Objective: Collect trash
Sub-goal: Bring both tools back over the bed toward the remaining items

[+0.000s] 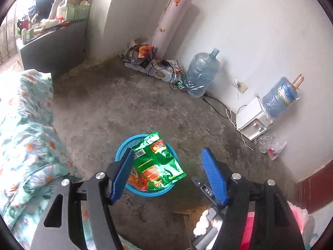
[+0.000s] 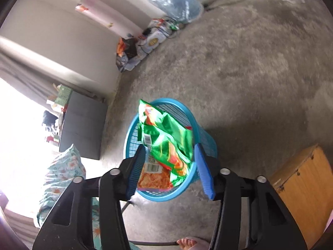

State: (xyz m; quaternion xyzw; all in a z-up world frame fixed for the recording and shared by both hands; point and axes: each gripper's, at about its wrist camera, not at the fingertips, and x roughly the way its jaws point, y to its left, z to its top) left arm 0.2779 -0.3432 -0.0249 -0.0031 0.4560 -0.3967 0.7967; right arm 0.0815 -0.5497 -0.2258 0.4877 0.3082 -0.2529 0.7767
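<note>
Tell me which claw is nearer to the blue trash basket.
Hard to call; maybe the right. The right claw hangs open above the blue basket, with the green snack bag inside. The left claw is also open above it, empty.

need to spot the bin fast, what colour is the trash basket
Blue mesh basket, clearest in the right wrist view.

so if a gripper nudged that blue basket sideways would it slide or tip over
The blue basket looks like thin slatted plastic, so probably light and easy to shove across the rough concrete floor. It seems taller than wide, and the green snack bag sticks up over its rim, so a high push may tip it. A low push likely slides it.
</note>
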